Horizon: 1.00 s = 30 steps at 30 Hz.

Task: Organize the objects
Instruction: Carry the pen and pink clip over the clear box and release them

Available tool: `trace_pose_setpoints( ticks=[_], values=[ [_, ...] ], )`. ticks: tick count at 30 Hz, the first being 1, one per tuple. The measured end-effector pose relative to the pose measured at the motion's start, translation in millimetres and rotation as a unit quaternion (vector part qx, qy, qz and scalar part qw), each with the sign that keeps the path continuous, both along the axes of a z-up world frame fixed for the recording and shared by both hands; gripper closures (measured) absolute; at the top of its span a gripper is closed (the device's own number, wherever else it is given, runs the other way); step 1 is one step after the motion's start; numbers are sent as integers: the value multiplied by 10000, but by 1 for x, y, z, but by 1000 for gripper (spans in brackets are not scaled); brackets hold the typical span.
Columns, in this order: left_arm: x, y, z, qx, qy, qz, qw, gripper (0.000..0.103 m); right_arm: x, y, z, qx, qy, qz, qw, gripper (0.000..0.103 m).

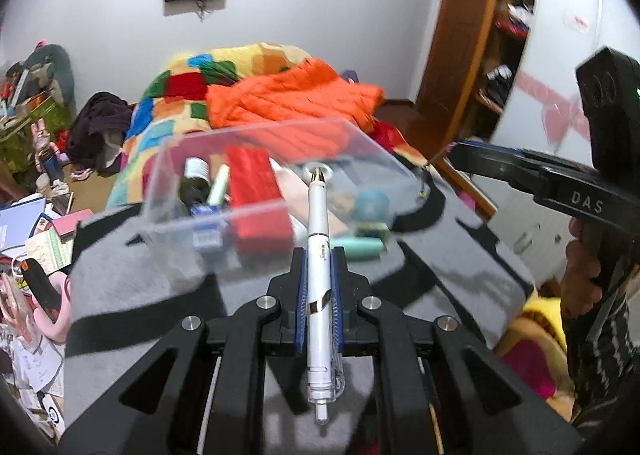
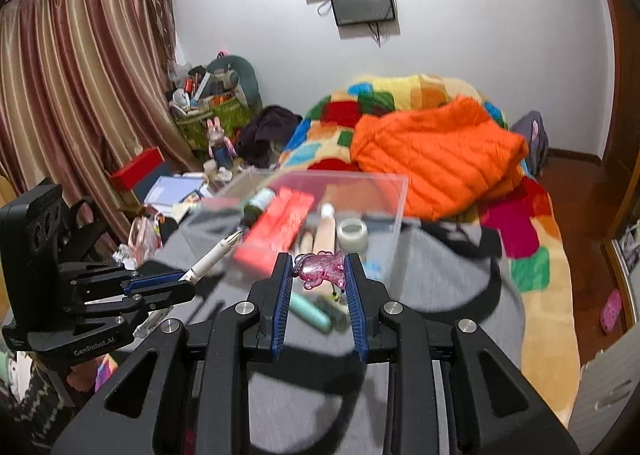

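My left gripper (image 1: 319,255) is shut on a white pen (image 1: 318,239) that points forward over the near rim of a clear plastic box (image 1: 184,159). The box holds a red pack (image 1: 256,195), a dark bottle (image 1: 194,179), a tape roll (image 1: 318,171) and other small items. My right gripper (image 2: 316,267) is shut on a pink glittery bear charm (image 2: 322,269), held just before the box (image 2: 360,179). The left gripper with the pen (image 2: 214,255) shows at the left of the right wrist view. A mint tube (image 2: 310,313) lies on the grey cloth below.
The box sits on a grey cloth with black bands (image 1: 160,295) on a bed. An orange jacket (image 2: 436,159) and patchwork blanket (image 2: 532,267) lie behind. Cluttered books and boxes (image 2: 172,191) stand at the left; a wooden shelf (image 1: 500,55) at the right.
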<state>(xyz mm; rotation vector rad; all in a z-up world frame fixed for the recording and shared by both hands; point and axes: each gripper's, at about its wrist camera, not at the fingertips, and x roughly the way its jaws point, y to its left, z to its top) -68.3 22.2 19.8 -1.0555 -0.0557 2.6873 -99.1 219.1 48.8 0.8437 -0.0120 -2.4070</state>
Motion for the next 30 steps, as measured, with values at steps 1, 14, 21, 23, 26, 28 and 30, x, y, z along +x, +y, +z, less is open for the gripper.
trace_pose_setpoints(
  ticks=[1,14,21,23,26,28,30],
  values=[
    [-2,-4,3,46,19,56,10000,93,-2,-3,3,-8,43,-2,10000,79],
    [-68,-51,15,109,-145,625,9979,93,-49,-45,20,-32,51,88,9999,79],
    [-109,-61,-12,56,-618,752,9952,93,-89,-67,-29,353,-620,67,9974,79],
    [-116,-61,-16,53,-686,760,9947,93,-98,-70,-43,455,-783,22,9959,79],
    [-125,-60,-22,111,-815,687,9942,93,-108,-71,-58,531,-1013,11,9934,79],
    [-128,-58,-25,151,-890,637,9939,93,-112,-72,-65,633,-1101,5,9919,79],
    [-128,-58,-24,204,-900,607,9939,93,-113,-73,-68,745,-1103,-10,9911,79]
  ],
)
